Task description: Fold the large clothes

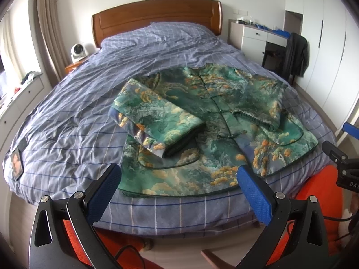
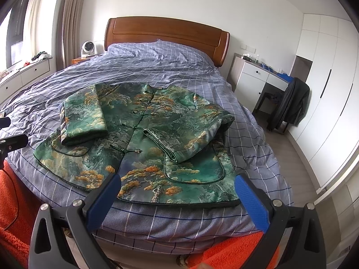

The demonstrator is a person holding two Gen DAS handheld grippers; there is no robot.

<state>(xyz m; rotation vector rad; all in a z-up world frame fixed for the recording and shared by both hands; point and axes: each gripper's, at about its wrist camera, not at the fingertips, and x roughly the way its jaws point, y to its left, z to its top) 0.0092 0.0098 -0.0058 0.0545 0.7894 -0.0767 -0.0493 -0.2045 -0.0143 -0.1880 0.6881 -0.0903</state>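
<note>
A green padded jacket with orange tree print lies front up near the foot of the bed, both sleeves folded in across its chest. My left gripper hovers open above the jacket's hem on its left side, nothing between its blue pads. My right gripper is open too, just short of the hem's right part. The right gripper's body shows at the right edge of the left wrist view, and the left gripper's body at the left edge of the right wrist view.
The bed has a blue checked cover and a wooden headboard. A phone lies on its left edge. An orange rug covers the floor at the foot. A desk and chair with a dark coat stand at the right.
</note>
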